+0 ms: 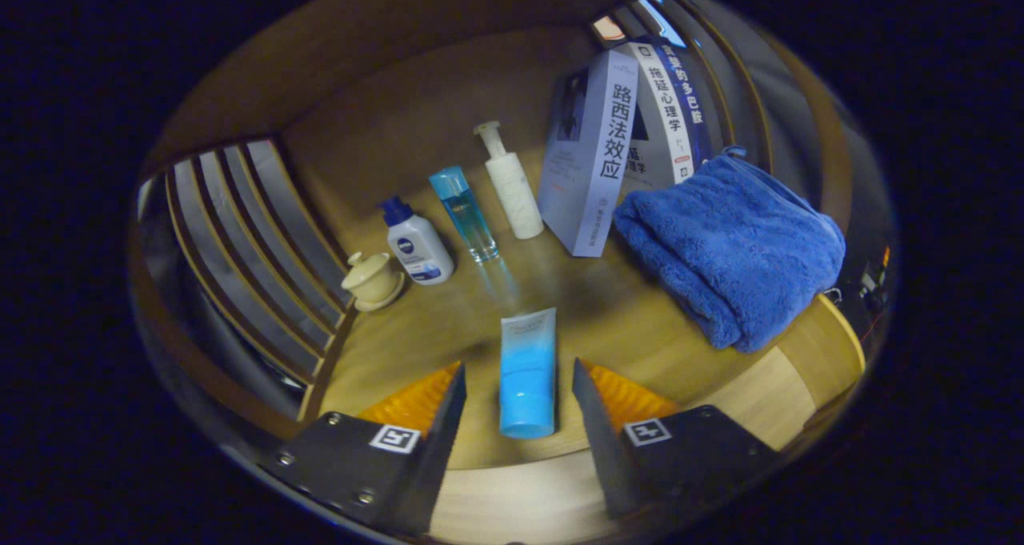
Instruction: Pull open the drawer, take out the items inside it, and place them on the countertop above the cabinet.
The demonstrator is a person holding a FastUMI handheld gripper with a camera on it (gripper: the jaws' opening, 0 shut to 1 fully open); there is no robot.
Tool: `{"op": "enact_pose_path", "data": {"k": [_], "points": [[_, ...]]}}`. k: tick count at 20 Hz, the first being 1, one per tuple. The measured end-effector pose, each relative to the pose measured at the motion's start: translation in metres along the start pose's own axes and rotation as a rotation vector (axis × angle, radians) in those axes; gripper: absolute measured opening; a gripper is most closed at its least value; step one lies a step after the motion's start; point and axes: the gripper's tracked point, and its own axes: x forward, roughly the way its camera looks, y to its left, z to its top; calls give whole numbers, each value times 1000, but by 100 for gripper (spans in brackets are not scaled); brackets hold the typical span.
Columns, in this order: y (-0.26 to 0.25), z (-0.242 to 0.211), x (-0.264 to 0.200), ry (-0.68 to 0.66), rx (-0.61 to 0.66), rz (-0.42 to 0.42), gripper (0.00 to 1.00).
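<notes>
Hand-held gripper (518, 405) is spread open, fingers clear of the blue tube (527, 373) standing cap-down between them on the surface (640, 321). Its long axis runs straight ahead along the fingers, toward the bottles beyond.

The countertop (640, 321) carries one blue tube (528, 373), three bottles (418, 245) (464, 213) (512, 183), one lidded cup (372, 279), three upright books (590, 157) (664, 117) (690, 89) and one folded towel (732, 245).
</notes>
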Motion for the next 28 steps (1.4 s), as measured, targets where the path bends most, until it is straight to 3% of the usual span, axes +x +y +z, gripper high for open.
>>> {"op": "enact_pose_path", "data": {"k": [1, 4, 8, 11, 15, 23, 28], "points": [[-3, 0, -8, 4, 7, -6, 83], [-8, 0, -30, -5, -9, -21, 86], [-30, 4, -75, -79, -59, -90, 99], [-45, 2, -108, -156, -112, -139, 99], [-41, -20, -148, -188, -163, -69, 99], [-62, -54, -230, -283, -72, -41, 99], [-103, -76, -249, -340, -36, -92, 99]]}}
